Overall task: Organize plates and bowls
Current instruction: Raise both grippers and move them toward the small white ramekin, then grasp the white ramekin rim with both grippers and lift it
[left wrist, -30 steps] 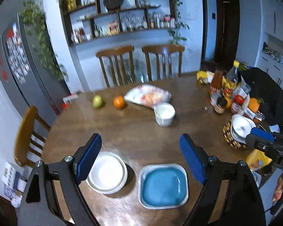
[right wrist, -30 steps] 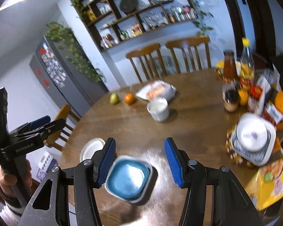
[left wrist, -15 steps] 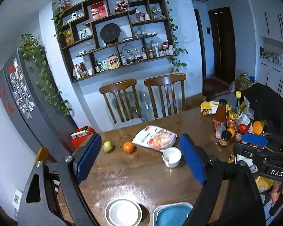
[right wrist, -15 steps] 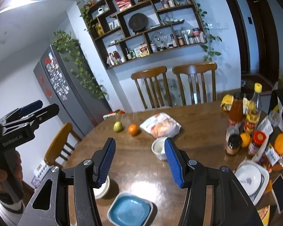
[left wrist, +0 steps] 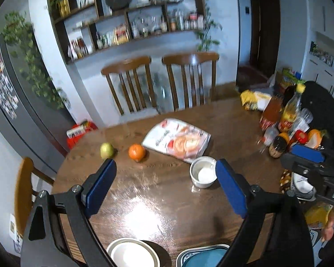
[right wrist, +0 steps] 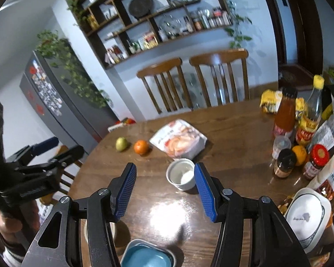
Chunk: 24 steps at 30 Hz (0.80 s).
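Holding both grippers above the near edge of the table, you have nothing between either pair of fingers. Your left gripper is spread wide, its blue pads far apart over bare wood. Your right gripper is spread too, though less so, and it looks across the table at the white cup, which sits in the gap between its pads without touching them.

Just under your left gripper, at the near edge, lies the white plate, partly cut off by the frame. Right of it, and apart from it, sits the blue dish, a square one with a pale rim. From the right wrist the same dish shows low between the fingers, with the round plate mostly hidden behind the left finger.

Farther out, the cup stands near the middle of the table. Beyond it lies a food bag, and left of that an orange and a pear, near each other.

On the right side, a white bowl rests in a square plate, near a cluster of bottles and jars. Two chairs stand at the far edge.
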{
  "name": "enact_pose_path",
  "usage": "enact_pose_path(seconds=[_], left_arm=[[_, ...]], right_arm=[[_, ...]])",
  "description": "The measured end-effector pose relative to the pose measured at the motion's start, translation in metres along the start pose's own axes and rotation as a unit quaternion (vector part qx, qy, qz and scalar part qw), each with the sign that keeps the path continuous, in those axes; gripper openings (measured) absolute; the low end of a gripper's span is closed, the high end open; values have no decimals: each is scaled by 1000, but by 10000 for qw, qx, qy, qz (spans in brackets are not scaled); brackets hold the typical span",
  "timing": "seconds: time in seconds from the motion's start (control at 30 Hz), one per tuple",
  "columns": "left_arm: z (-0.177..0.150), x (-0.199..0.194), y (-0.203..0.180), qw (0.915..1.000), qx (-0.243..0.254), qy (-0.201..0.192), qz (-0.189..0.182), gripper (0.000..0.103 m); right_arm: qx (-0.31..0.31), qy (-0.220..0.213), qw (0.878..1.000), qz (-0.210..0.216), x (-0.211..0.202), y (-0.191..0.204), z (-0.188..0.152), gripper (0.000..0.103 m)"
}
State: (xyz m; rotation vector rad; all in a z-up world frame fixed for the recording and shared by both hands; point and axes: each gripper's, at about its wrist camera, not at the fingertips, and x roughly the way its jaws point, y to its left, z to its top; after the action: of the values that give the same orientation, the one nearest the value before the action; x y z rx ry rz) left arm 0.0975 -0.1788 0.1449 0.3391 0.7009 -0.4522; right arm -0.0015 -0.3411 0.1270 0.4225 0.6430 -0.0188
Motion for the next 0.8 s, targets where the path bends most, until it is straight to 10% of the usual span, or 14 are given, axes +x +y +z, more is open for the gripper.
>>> enact_pose_path(seconds=[0.4,0.8], left_arm=[[-40,147,2,9883,-709,1347,-68,90],[-55,203,-8,9821,-935,1629,-113,87]], right_arm=[[483,997,9935,-247,119,-43,-22,55],[978,1286,9868,55,179,-72,-41,55]])
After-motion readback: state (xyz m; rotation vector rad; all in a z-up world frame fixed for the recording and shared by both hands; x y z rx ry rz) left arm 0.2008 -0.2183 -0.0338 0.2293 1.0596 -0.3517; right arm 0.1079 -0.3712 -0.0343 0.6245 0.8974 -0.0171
